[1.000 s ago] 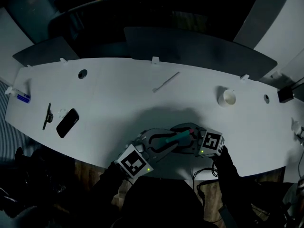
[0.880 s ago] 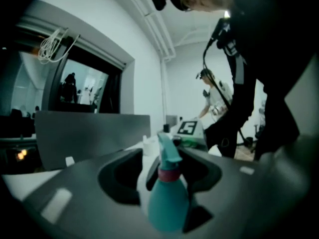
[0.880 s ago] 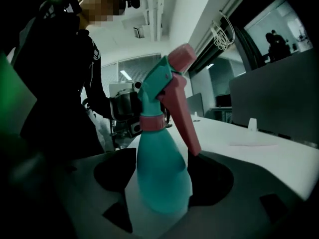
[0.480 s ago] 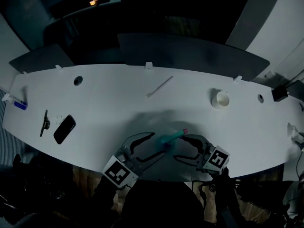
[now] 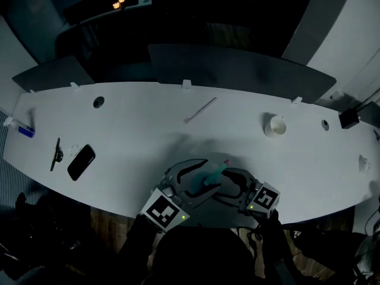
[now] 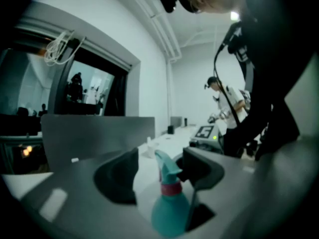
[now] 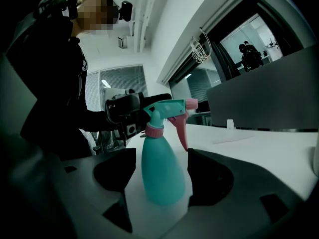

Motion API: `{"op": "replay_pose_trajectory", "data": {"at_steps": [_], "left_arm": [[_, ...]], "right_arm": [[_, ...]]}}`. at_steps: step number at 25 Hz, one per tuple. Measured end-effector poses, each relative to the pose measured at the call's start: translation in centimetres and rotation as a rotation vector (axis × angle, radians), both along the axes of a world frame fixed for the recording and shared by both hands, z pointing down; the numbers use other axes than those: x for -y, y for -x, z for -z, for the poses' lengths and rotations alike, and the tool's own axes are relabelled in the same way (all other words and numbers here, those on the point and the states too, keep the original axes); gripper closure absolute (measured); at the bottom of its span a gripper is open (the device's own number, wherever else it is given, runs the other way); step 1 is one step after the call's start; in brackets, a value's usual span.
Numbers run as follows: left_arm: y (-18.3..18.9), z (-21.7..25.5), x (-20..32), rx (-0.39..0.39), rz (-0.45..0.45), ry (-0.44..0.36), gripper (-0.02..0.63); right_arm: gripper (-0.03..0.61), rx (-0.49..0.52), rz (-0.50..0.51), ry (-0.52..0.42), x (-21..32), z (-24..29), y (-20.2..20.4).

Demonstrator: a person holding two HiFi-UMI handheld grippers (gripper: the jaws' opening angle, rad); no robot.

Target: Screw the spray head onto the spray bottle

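White curved surface (image 5: 142,129): black phone (image 5: 81,162) and dark thin tool (image 5: 56,153) at left, white strip (image 5: 200,110) upper centre, white cup (image 5: 276,124) right. Teal spray bottle (image 5: 209,174) stands upright near the lower-centre edge.

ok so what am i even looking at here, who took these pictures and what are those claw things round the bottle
There is no robot here. A person holds a pair of hand-held tongs in each hand. The head view comes from a camera on the person's head, looking down at a white table. The other two views come from cameras riding on the left tongs and the right tongs, each looking along its own jaws. On the table lie a dark phone and a white cup. A teal spray bottle stands upright with its spray head on its neck. Both tongs are open with the bottle between their jaws. The left ones have just been opening. Nothing is gripped.
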State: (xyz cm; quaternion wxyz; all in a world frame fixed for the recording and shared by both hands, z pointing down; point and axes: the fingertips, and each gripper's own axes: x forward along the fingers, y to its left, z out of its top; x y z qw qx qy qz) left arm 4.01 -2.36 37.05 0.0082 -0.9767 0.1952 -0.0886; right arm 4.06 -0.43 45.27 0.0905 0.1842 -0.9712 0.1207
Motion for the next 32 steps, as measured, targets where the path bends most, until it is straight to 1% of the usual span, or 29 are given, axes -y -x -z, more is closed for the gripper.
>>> {"op": "replay_pose_trajectory", "data": {"at_steps": [2,5,6,7,8,12,15,17,19,21,23,26,27,29,32], "left_arm": [[-1.1,-1.0,0.0,0.093,-0.041,-0.009,0.337],[-1.4,-3.6,-0.3,0.224,-0.061,-0.004,0.340],[-1.3,-4.0,-0.4,0.238,-0.057,-0.007,0.375],[-1.2,-4.0,-0.5,0.228,-0.046,-0.014,0.427],[-1.0,-3.8,-0.4,0.202,-0.030,-0.023,0.459],[-0.5,-1.9,0.1,0.052,0.060,-0.093,0.465],[0.0,-1.0,0.9,-0.019,0.151,-0.134,0.466],[0.1,-0.8,1.0,-0.037,0.188,-0.155,0.466],[0.3,-0.8,0.8,-0.037,0.204,-0.164,0.466],[0.5,-1.1,0.5,-0.034,0.219,-0.169,0.466],[0.8,-1.3,0.4,-0.040,0.237,-0.166,0.466],[0.9,-1.6,0.5,-0.044,0.258,-0.158,0.466],[0.9,-1.6,0.5,-0.048,0.262,-0.167,0.466],[0.8,-1.5,0.7,-0.061,0.271,-0.184,0.466],[0.6,-1.7,1.5,-0.090,0.292,-0.187,0.468]], "right_arm": [[0.273,0.001,0.001,-0.004,0.0,0.0,0.2],[0.273,0.009,-0.007,-0.012,0.0,0.4,0.2],[0.273,0.008,-0.010,-0.015,0.0,0.5,0.1],[0.273,0.004,-0.012,-0.018,0.1,0.5,0.0],[0.273,0.000,-0.012,-0.023,0.1,0.6,0.0],[0.273,-0.008,-0.015,-0.019,0.0,0.4,-0.4],[0.273,-0.035,-0.012,0.012,-0.4,-0.9,0.0],[0.273,-0.057,-0.018,0.009,-0.6,-2.0,0.7],[0.270,-0.084,-0.040,-0.001,-0.7,-2.7,1.7],[0.227,-0.120,-0.065,-0.009,-0.6,-3.4,2.6],[0.219,-0.187,-0.103,-0.029,0.0,-4.6,3.3],[0.221,-0.302,-0.148,-0.092,1.2,-6.2,3.5],[0.232,-0.315,-0.163,-0.107,1.6,-6.2,3.3],[0.233,-0.314,-0.187,-0.125,2.2,-6.0,2.9],[0.233,-0.288,-0.195,-0.103,2.8,-6.3,2.6]]}}
